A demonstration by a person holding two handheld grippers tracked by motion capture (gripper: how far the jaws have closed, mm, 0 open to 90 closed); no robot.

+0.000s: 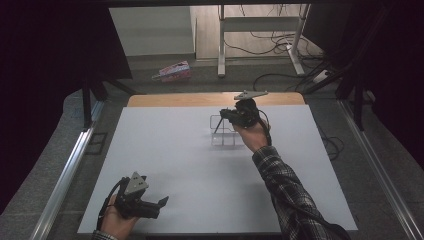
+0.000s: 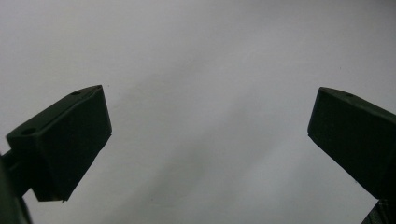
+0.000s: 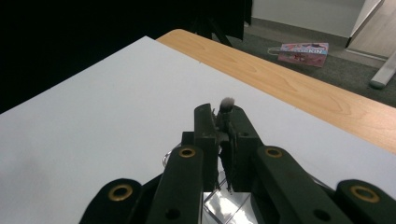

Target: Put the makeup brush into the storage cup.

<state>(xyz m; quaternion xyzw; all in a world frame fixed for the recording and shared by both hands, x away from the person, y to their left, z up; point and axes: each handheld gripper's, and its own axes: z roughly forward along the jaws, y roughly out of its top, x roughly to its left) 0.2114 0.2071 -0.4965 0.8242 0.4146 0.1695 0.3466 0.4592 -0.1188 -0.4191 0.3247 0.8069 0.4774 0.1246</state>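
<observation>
The right gripper hovered just above the clear organiser, its jaws clamped on a thin dark brush whose pale tuft poked out past the jaw tips in the right gripper view. The organiser stood on the white worktop, toward its far edge. The left gripper rested well apart from the organiser, at the worktop's near corner, with its jaws spread wide over bare white surface. On the floor beyond the organiser lay a pink box.
</observation>
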